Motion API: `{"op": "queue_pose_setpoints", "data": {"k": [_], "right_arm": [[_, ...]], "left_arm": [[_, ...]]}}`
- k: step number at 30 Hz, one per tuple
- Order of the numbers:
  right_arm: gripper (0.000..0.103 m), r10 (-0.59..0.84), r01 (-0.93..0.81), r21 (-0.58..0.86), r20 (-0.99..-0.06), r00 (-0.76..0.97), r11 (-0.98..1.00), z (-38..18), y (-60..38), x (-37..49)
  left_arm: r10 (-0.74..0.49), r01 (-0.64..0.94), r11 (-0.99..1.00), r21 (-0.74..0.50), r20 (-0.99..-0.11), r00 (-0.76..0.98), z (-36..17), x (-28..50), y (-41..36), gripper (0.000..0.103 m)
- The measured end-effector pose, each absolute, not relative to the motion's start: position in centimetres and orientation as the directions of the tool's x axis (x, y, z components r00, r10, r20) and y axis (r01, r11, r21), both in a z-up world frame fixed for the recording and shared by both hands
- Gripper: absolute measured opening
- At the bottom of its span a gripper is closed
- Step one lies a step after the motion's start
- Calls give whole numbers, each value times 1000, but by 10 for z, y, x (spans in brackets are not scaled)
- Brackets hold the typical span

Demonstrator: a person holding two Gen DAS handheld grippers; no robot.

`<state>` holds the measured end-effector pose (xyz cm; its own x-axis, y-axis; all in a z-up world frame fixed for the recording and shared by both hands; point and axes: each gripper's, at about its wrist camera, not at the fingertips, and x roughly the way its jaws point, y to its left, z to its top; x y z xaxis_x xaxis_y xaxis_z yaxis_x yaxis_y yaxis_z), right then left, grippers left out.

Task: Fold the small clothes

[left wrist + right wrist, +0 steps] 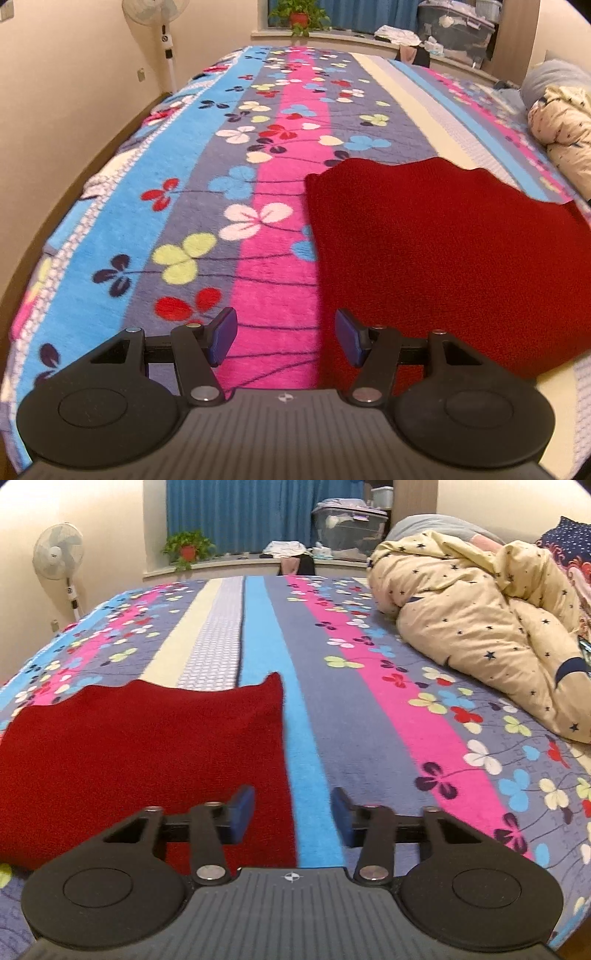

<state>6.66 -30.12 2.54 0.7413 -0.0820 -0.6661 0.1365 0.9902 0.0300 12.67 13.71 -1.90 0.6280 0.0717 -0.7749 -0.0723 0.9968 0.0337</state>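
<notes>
Your left tool [286, 338] and right tool [293, 818] both gape empty above the fuzzy red garment [443, 258], folded flat on the floral fleece bed [184, 184].

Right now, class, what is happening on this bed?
A person holds two grippers over a dark red knitted garment lying flat on a flowery striped fleece blanket. The left gripper hovers at the garment's left edge, the right gripper at its right edge. Both stand open with nothing between the fingers. No fold is under way yet.

Floral bedspread [258, 221], blue curtains [240, 513], fan [57, 552]
</notes>
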Motion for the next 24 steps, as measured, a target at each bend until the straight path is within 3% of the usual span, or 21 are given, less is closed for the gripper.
{"op": "queue_pose_setpoints", "data": {"k": [8, 13, 24], "right_arm": [[28, -39, 87, 41, -654, 756, 995, 22, -264, 55], [10, 11, 22, 45, -633, 774, 999, 19, -237, 44], [14, 213, -188, 108, -642, 736, 976, 17, -124, 41]], "left_arm": [[97, -104, 994, 40, -763, 639, -12, 123, 147, 64], [111, -146, 989, 21, -761, 639, -5, 121, 160, 64], [120, -238, 970, -49, -755, 644, 7, 111, 202, 64]]}}
